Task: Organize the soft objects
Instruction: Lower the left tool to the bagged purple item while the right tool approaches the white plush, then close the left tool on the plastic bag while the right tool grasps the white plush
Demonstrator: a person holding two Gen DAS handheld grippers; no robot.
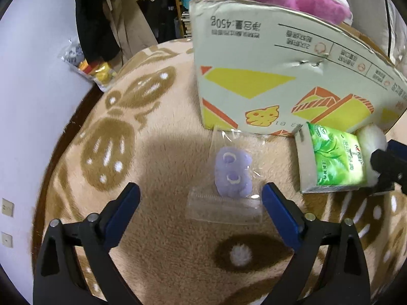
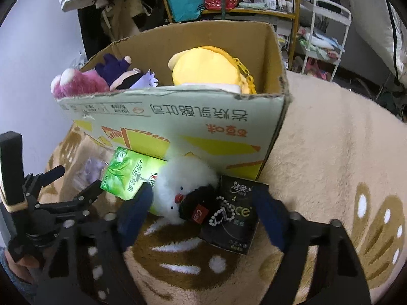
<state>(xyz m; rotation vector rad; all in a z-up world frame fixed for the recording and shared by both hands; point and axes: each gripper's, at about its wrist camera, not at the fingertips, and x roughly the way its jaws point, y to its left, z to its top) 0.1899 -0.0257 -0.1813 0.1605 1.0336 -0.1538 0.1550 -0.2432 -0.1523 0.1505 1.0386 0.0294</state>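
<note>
A small purple plush in a clear bag (image 1: 232,175) lies on the beige blanket in front of the cardboard box (image 1: 267,76). My left gripper (image 1: 201,195) is open, its fingers on either side of the bag's near end. My right gripper (image 2: 203,203) is open around a white fluffy toy with a black part and bead chain (image 2: 188,193). A green tissue pack (image 2: 129,175) and a black tissue pack (image 2: 234,218) flank that toy. The box (image 2: 178,117) holds a pink plush (image 2: 76,84), a purple-and-dark doll (image 2: 127,76) and a yellow plush (image 2: 211,68).
The blanket (image 2: 330,152) with brown patterns covers the surface and extends to the right. A plastic bag with yellow items (image 1: 94,68) sits at the far left edge. Hanging clothes (image 1: 114,12) and shelves (image 2: 229,0) stand behind. The left gripper's body (image 2: 51,203) shows in the right wrist view.
</note>
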